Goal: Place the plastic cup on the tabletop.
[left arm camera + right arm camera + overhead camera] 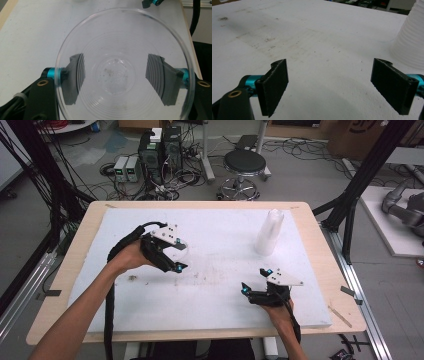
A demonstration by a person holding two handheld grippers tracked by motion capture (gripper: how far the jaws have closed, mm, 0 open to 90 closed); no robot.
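My left gripper (179,254) is shut on a clear plastic cup (182,247) above the left half of the white table (225,230). In the left gripper view the cup (120,32) points its wide mouth at the camera. Both grey pads (75,75) show through its ribbed wall, one on each side. My right gripper (255,280) hovers low over the front right of the table. Its jaws stand wide apart with nothing between the black pads (274,85). A tall stack of white cups (269,232) stands upside down at the back right, and the same stack (409,37) rises just right of the right gripper (332,87).
The white board carries faint dirt marks (210,270) in its middle. The wooden table edge (345,285) runs close on the right. A stool (244,165), computer boxes (160,152) and cables lie on the floor beyond the table.
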